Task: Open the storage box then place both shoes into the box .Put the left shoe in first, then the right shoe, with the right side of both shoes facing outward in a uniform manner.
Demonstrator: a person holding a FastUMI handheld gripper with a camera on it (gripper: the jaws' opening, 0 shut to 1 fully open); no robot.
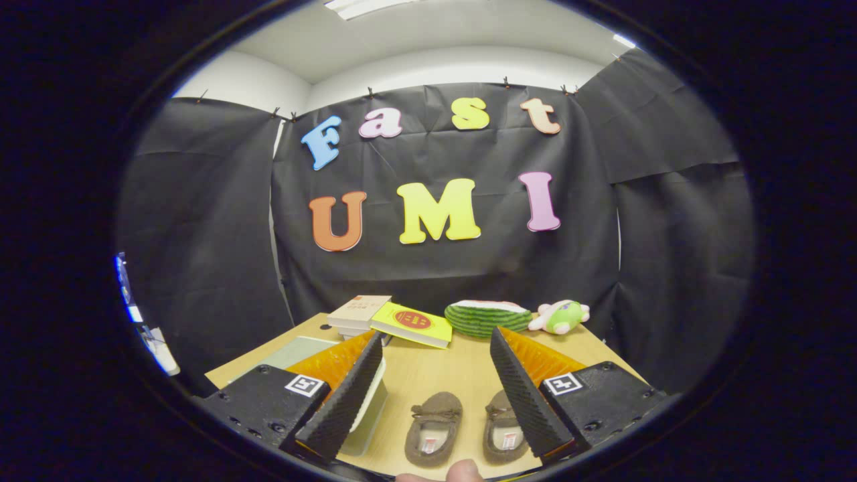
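The storage box (365,415) sits at the left of the tabletop (428,375), partly behind the left finger. The gripper (432,388) holds its jaws released – between them lie two brown shoes: one (434,428), then another (503,428) – with books (392,318), a watermelon toy (487,316) and a plush (561,316) far beyond.

Between my gripper (435,395) fingers two shoes (434,428) (503,428) lie side by side on the table (435,368) — the storage box (365,402) sits left of them, behind my left finger — with books (392,318), a watermelon cushion (487,317) and a plush toy (560,316) beyond.
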